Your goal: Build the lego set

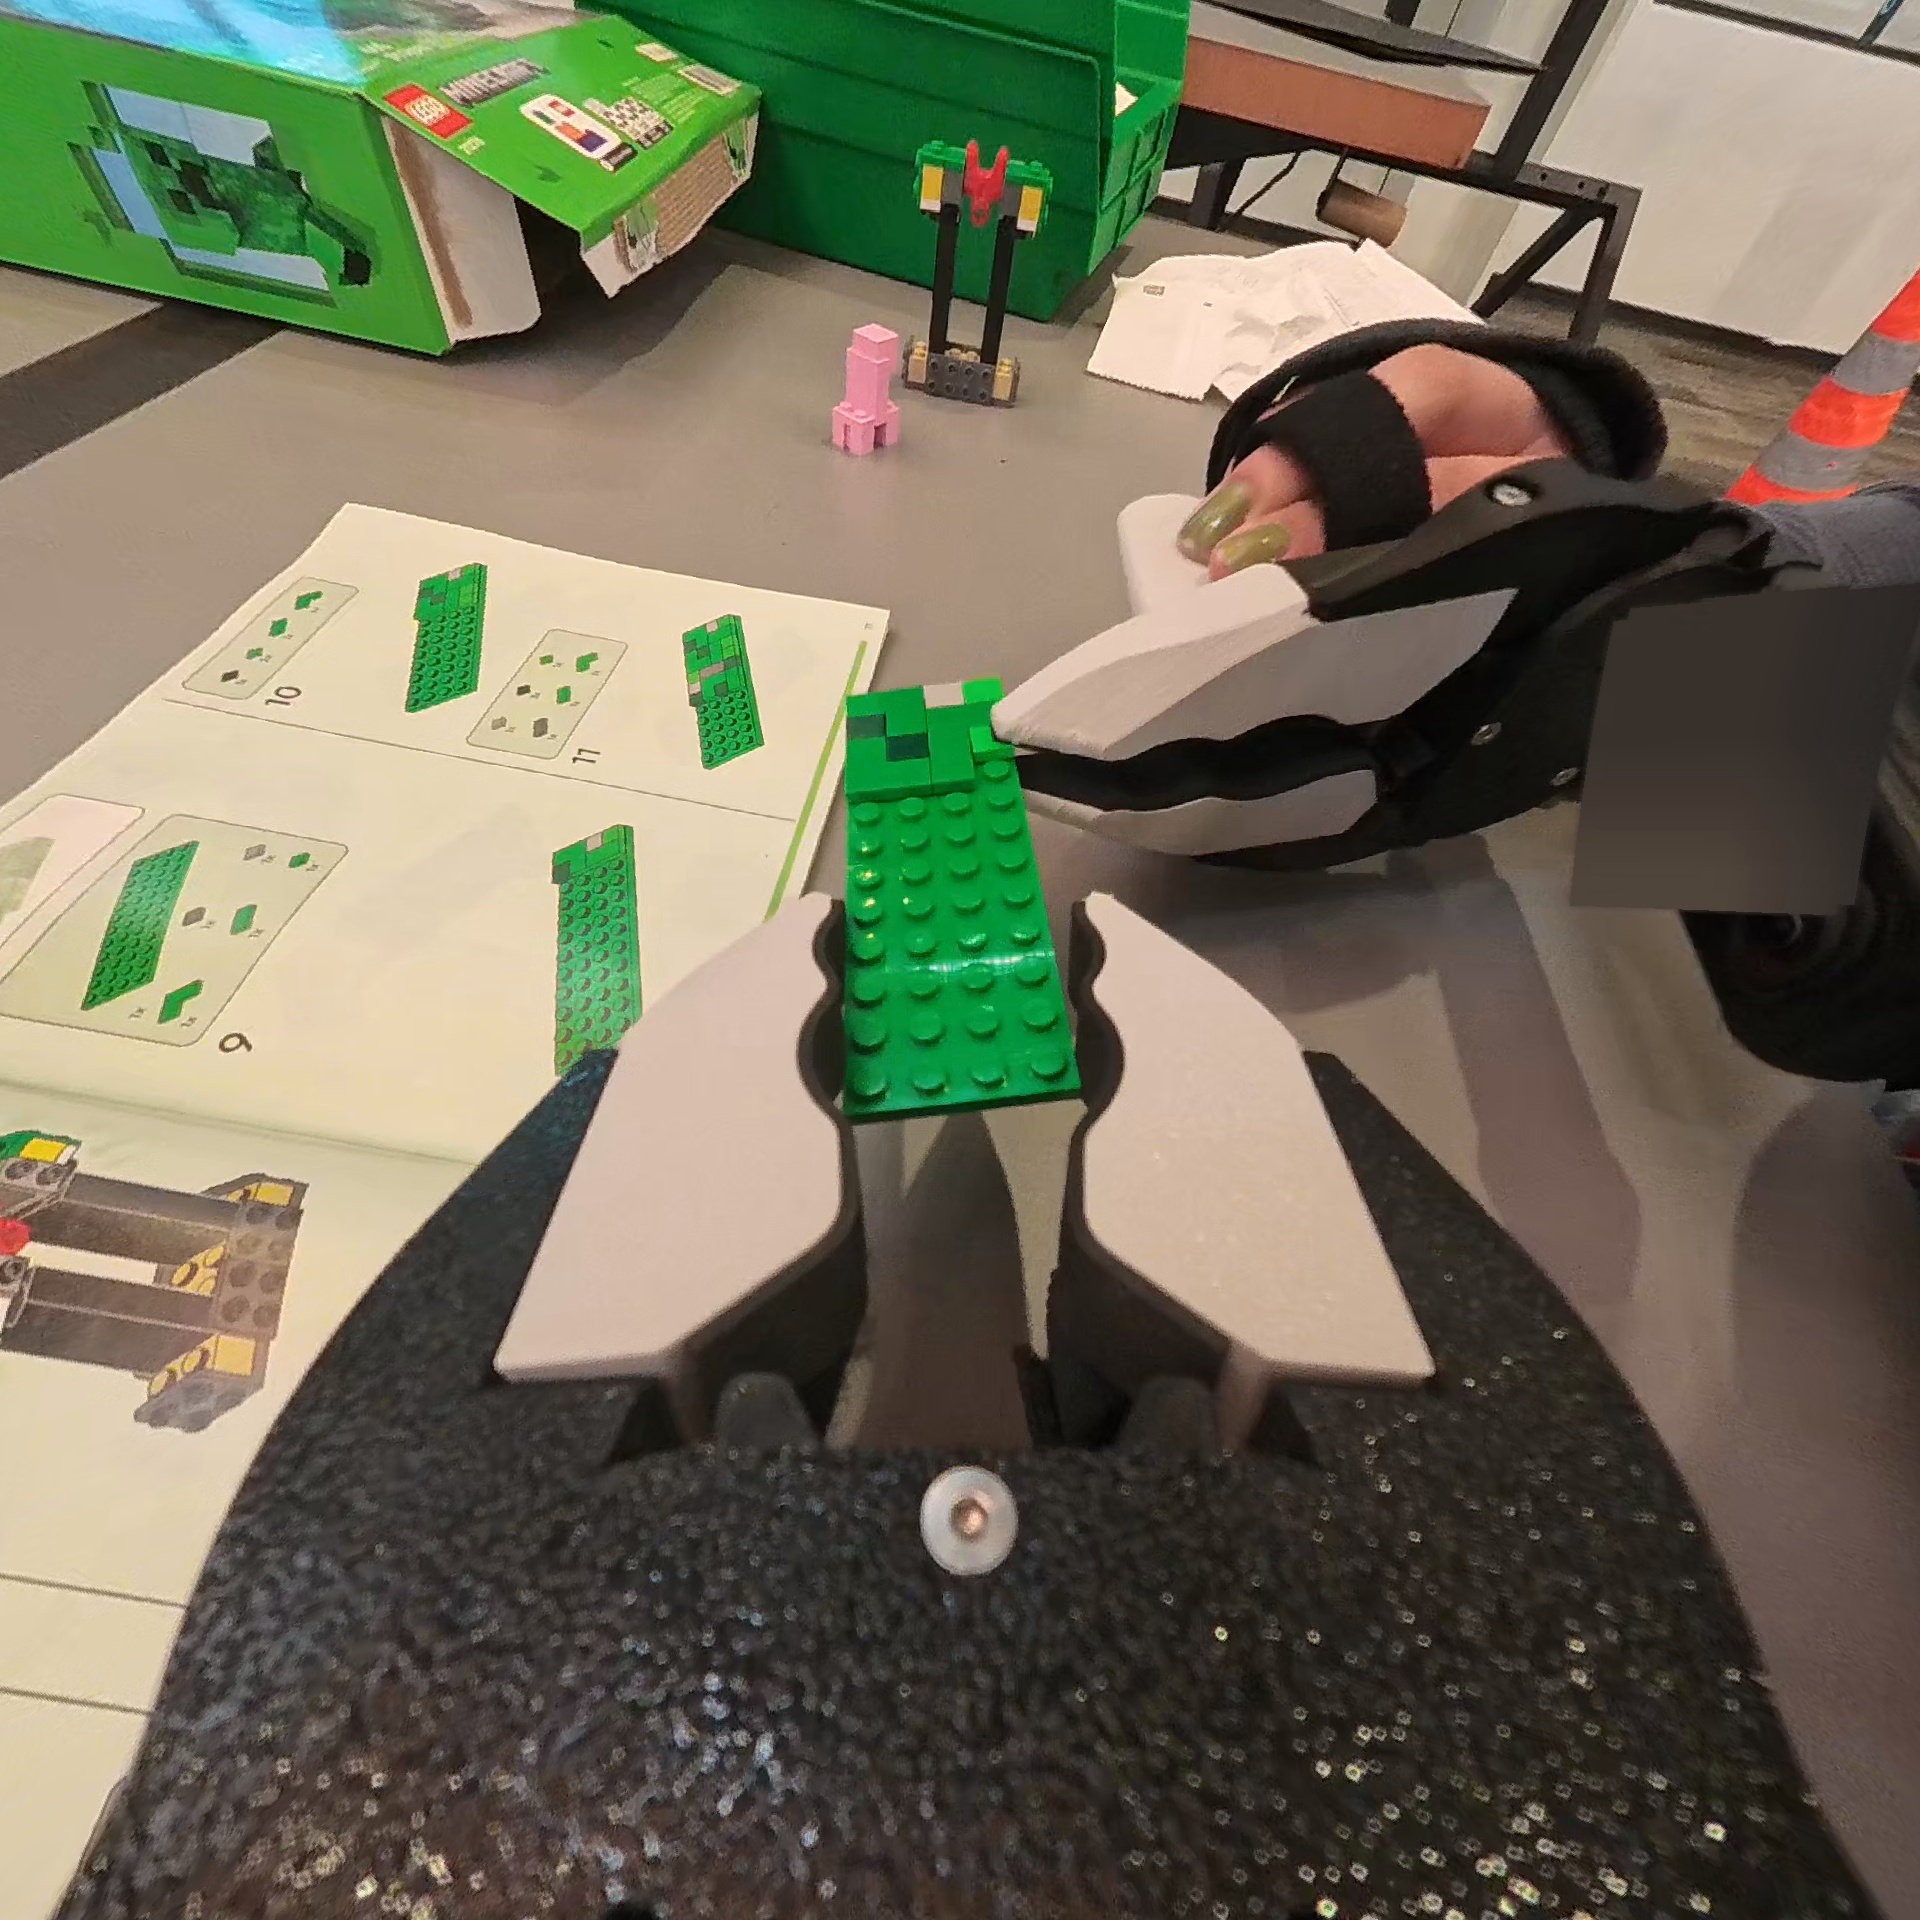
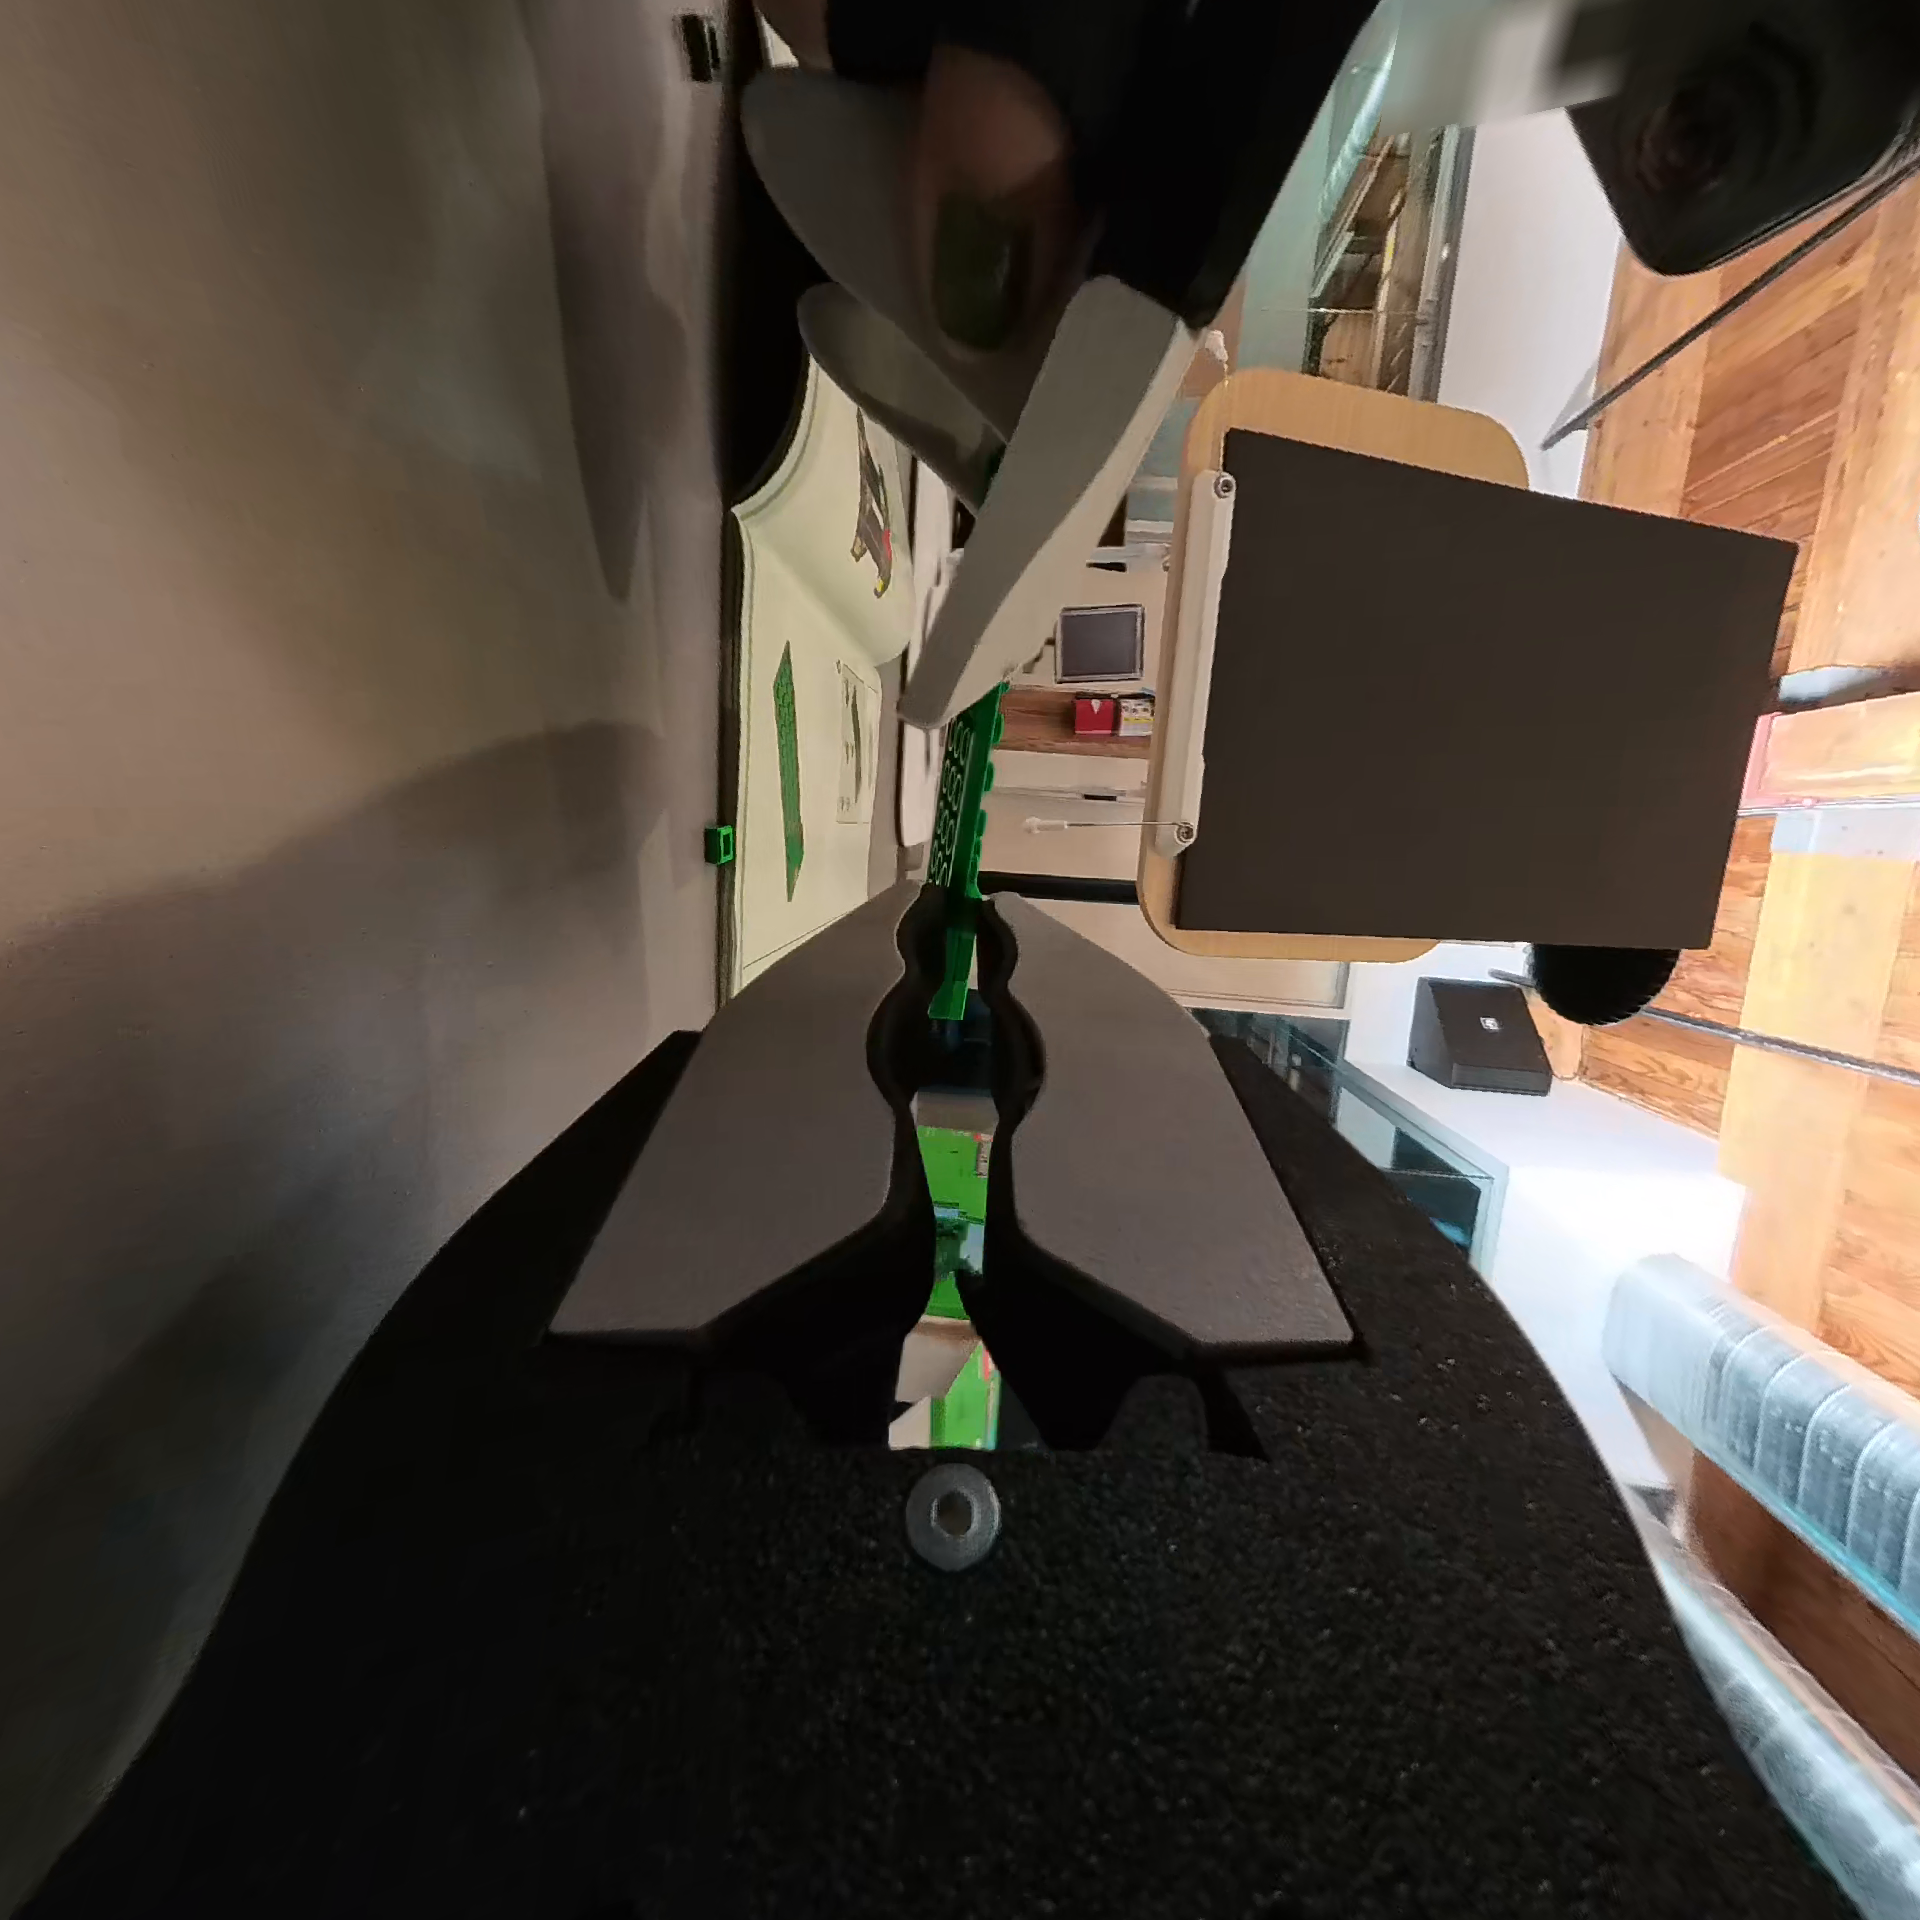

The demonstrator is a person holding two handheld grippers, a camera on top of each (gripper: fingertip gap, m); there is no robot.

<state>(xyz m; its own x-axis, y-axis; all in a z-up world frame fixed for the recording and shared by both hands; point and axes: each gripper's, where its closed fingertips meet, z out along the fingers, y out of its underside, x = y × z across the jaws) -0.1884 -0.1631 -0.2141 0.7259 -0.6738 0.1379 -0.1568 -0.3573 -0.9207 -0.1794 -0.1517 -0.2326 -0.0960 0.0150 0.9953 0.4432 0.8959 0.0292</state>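
Far left on the grey tabletop (image 1: pixel 665 457): torn green box (image 1: pixel 312 166), lying on its side; below it, open instruction booklet (image 1: pixel 436 831), spread flat. Behind centre: pink pig figure (image 1: pixel 868 390), upright, just beside a small black-posted frame with a red piece on top (image 1: pixel 971 270); second green box (image 1: pixel 914 125) behind both. Centre: long green studded plate (image 1: pixel 951 935), raised off the tabletop, near end clamped between the grey fingers (image 1: pixel 717 1122) of the left hand-held gripper (image 1: pixel 951 997); far end carrying a patch of smooth green and grey tiles (image 1: pixel 920 732). Right of the plate: right hand-held gripper (image 1: pixel 1013 743), entering sideways, tips pinching the plate's far corner at a small green tile; strapped hand (image 1: pixel 1382 457) on its handle. Far right: loose white paper sheets (image 1: pixel 1268 312) and an orange cone (image 1: pixel 1849 405). Right wrist view, rotated: plate (image 2: pixel 961 831) seen edge-on, nipped between the closed-in fingertips; one small green brick (image 2: pixel 719 844) alone beside the booklet (image 2: pixel 800 665).
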